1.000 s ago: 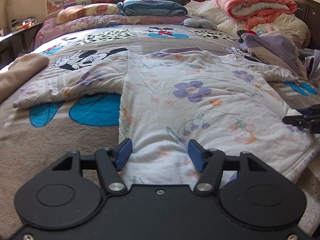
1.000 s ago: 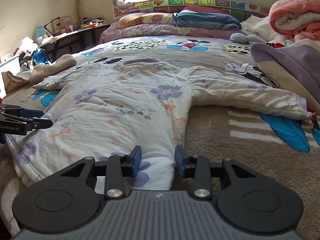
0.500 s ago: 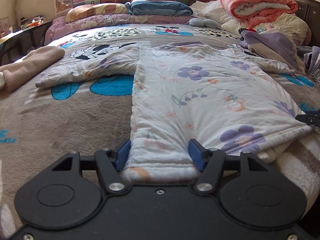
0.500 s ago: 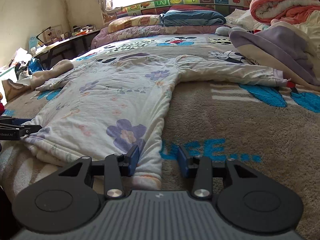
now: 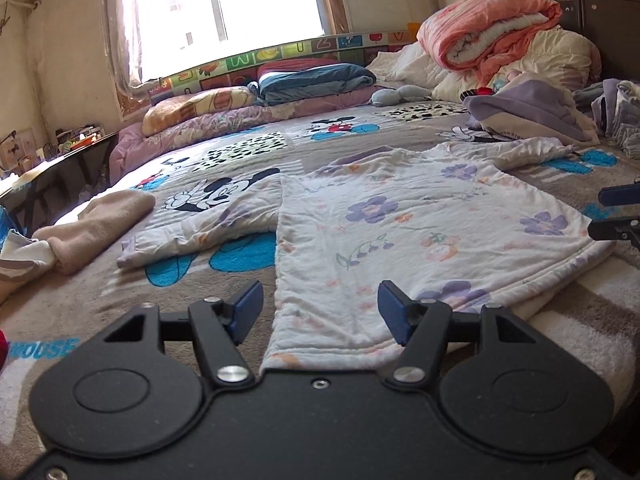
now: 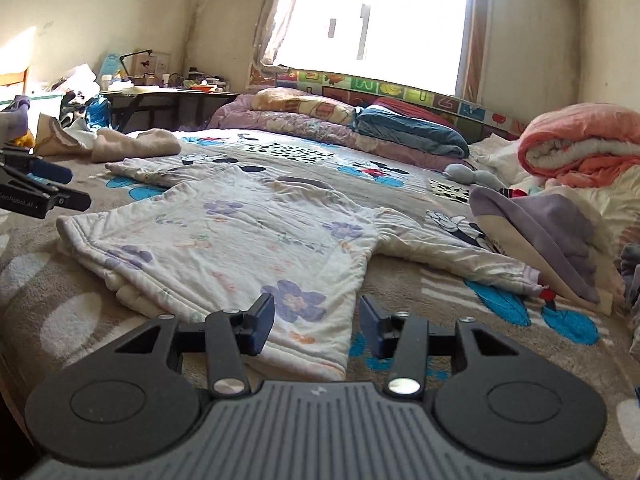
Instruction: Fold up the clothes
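My left claw (image 5: pixel 320 312) stands open, its blue pads clear on either side of the near hem corner of the floral white garment (image 5: pixel 400 232), which runs between them without being pinched. My right claw (image 6: pixel 316 322) has just been opening and is open too, the garment's other hem corner lying between its pads, the left pad right at the cloth and the right pad off its edge. Beyond both claws the garment lies spread flat on the cartoon-print blanket (image 5: pixel 248 148) covering the bed, lower edge doubled over, one sleeve reaching left past my left claw, the other stretching right ahead of my right claw. Left of the left claw sits a beige rolled cloth (image 5: pixel 100 220). Farther ahead, pillows (image 5: pixel 200 106) and a folded blue quilt (image 5: pixel 316 80) line the window side. To the right, a purple garment (image 6: pixel 552 232) lies beside the sleeve, with a rolled orange comforter (image 6: pixel 580 140) beyond it.
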